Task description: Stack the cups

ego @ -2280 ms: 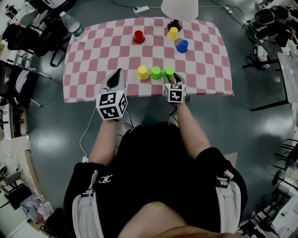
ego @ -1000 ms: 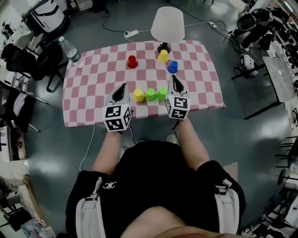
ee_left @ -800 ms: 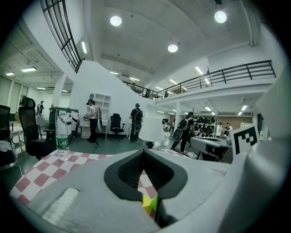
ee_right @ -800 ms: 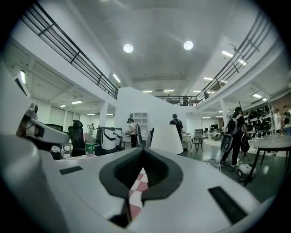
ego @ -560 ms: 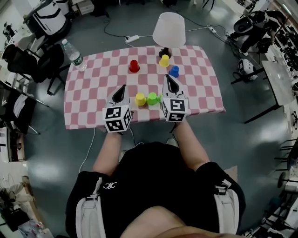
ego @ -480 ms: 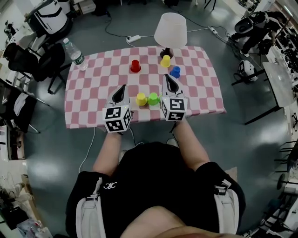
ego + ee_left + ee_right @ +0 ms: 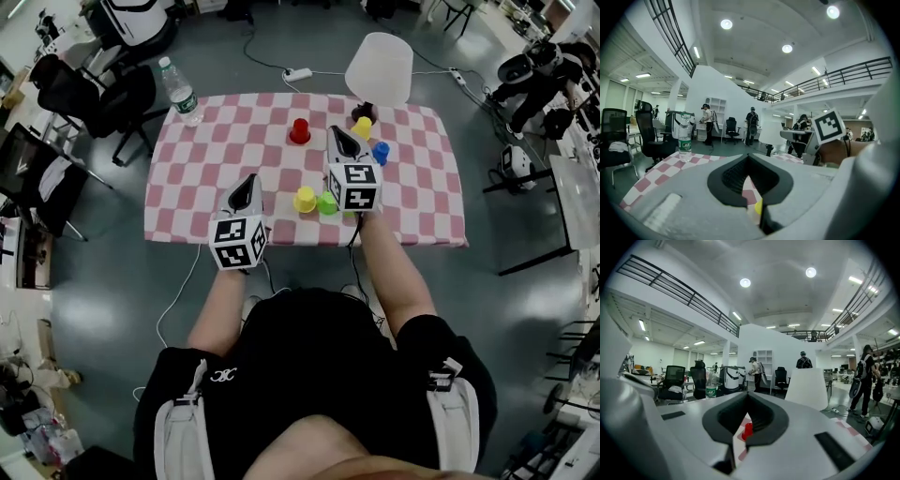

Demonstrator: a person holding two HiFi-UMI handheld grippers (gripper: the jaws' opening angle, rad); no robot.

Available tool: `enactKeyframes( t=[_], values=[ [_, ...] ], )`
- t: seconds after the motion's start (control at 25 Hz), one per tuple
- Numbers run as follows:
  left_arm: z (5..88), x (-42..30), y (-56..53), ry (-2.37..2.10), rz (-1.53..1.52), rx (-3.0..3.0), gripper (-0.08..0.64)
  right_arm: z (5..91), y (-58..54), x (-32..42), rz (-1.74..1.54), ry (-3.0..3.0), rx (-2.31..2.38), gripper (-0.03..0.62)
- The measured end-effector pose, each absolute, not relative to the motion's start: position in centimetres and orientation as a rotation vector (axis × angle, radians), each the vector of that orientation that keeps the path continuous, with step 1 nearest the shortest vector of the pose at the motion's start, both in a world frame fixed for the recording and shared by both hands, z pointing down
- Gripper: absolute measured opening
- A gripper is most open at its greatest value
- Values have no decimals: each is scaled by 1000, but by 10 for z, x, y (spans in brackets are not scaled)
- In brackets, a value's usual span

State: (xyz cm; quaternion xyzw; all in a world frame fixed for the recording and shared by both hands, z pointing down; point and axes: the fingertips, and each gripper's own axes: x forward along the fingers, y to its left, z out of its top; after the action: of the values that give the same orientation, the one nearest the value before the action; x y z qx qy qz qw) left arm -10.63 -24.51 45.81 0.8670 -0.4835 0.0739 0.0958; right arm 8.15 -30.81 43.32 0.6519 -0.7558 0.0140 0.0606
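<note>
On the pink checked table (image 7: pixel 206 202), a yellow cup (image 7: pixel 305 199) and a green cup (image 7: pixel 326 202) stand upside down in a row near the front edge. Farther back stand a red cup (image 7: pixel 300 130), a second yellow cup (image 7: pixel 362 127) and a blue cup (image 7: pixel 380 153). My right gripper (image 7: pixel 336 131) is shut and empty, held over the table between the red and far yellow cups; its marker cube hides what is right of the green cup. My left gripper (image 7: pixel 251 180) is shut and empty at the front edge, left of the yellow cup. The red cup (image 7: pixel 747 431) shows past the right jaws.
A white lamp (image 7: pixel 379 67) stands at the table's far edge, just behind the far yellow cup. A water bottle (image 7: pixel 178 91) stands at the far left corner. Chairs, bags and cables lie around the table on the grey floor.
My right gripper has moved up from the front row, past the green cups, toward the far cups. The left gripper has stayed by the front edge. The head view has shifted.
</note>
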Motion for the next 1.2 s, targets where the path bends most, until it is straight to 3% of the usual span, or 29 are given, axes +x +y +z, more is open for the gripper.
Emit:
enactKeyframes(
  t=[0.32,0.36,0.44,0.52,1.2],
  values=[
    [470,-147,-250,-1531,254,2482,15,460,-375,64,136,-2343,1807,6],
    [471,-150,-251,-1539,256,2476,15,467,-382,58,151,-2369,1755,42],
    [474,-158,-251,-1555,261,2460,15,483,-395,48,179,-2397,1654,196],
    [478,-166,-250,-1567,269,2449,15,501,-408,44,198,-2380,1590,224],
    [532,-230,-251,-1633,362,2267,15,632,-480,54,457,-2109,1443,272]
  ],
)
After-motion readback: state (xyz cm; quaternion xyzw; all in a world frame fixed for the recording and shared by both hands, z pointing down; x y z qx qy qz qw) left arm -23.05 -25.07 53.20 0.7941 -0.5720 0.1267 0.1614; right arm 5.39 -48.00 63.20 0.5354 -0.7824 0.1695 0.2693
